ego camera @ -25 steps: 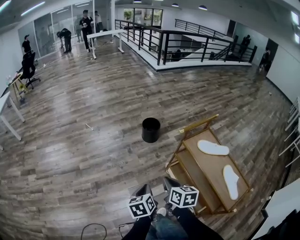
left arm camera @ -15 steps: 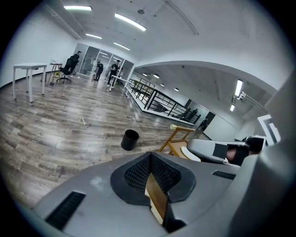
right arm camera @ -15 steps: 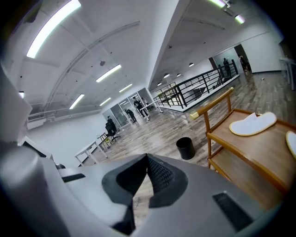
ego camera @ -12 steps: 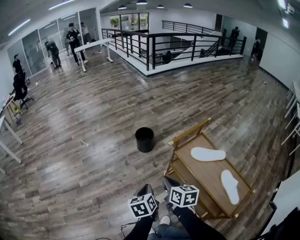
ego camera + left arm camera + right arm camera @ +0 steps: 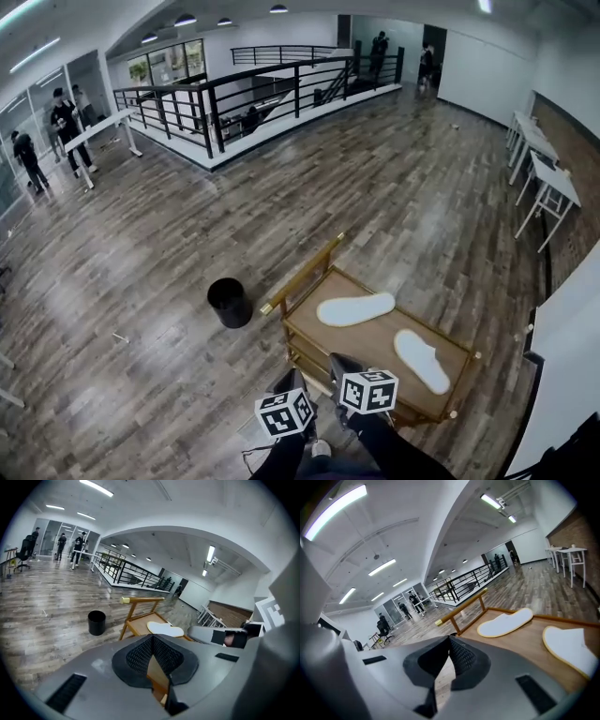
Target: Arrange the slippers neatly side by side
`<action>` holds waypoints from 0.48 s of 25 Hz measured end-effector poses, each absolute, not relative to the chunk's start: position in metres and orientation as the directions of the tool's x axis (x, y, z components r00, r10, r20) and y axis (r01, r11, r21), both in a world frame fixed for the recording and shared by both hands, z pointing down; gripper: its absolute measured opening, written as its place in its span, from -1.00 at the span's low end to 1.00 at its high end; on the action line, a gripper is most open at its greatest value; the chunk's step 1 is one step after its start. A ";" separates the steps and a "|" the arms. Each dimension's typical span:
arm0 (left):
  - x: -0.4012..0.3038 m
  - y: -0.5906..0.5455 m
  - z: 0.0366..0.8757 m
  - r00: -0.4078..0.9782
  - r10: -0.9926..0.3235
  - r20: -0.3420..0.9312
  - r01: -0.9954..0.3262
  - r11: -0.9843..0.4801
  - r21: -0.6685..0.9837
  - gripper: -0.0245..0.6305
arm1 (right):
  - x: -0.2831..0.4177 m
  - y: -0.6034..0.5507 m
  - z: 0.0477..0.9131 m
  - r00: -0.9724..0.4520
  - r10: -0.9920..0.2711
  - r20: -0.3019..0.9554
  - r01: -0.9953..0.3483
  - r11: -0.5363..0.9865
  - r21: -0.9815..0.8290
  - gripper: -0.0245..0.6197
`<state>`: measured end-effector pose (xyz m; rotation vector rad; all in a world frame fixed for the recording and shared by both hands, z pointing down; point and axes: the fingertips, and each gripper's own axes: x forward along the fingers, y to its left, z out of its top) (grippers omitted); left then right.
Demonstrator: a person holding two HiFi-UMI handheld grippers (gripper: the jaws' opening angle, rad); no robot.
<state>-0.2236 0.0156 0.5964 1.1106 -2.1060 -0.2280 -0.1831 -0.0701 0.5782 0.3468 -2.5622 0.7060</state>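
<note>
**Slippers: two on the cart top, apart and not in line**

Directions are read off the head view, with 12 o'clock straight ahead.

- The far slipper (image 5: 355, 308) is white and lies flat on the wooden cart (image 5: 375, 339). It sits toward the cart's 10 o'clock end, with its long axis running roughly 9 to 3.
- The near slipper (image 5: 421, 361) is also white and flat, toward the cart's 4 o'clock end, with its long axis running roughly 11 to 5.
- The two slippers do not touch. Bare wood shows between them, and their lines meet at an angle rather than running parallel.
- Edges: a raised rim runs round the cart top. The far slipper's 3 o'clock tip comes close to the far rim. The near slipper's lower tip comes close to the 5 o'clock corner. A handle bar (image 5: 302, 275) stands above the 10 o'clock end.
- Left gripper (image 5: 152, 636): jaws are pressed pad to pad with nothing between them. It sits at 6 o'clock, short of the cart.
- Right gripper (image 5: 450, 636): jaws are likewise closed and empty. It sits just beside the left one, with its tip against the cart's near edge.
- Open room:
  - Wide bare floor (image 5: 141, 281) runs from 9 through 12 o'clock.
  - A black bin (image 5: 229, 302) stands at 9 o'clock of the handle, near the cart but clear of it.
  - A white wall (image 5: 562, 375) at 3 to 4 o'clock leaves only a narrow strip of floor beside the cart.
  - White tables (image 5: 546, 178) stand at 2 o'clock, well apart from the cart.
  - A black railing (image 5: 234, 103) stands far off at 11 o'clock.
</note>
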 end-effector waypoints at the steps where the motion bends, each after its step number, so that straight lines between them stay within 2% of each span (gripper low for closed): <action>1: -0.221 0.006 0.598 -0.340 -0.778 0.529 -0.657 0.599 0.458 -0.93 | -0.177 -0.081 0.578 -0.860 -0.142 0.490 -0.374 0.828 -0.418 -0.93; 12: -0.174 -0.106 0.603 -0.059 -0.846 0.530 -0.813 0.349 0.467 -0.93 | -0.102 -0.170 0.590 -0.751 -0.415 0.513 -0.642 0.638 -0.425 -0.93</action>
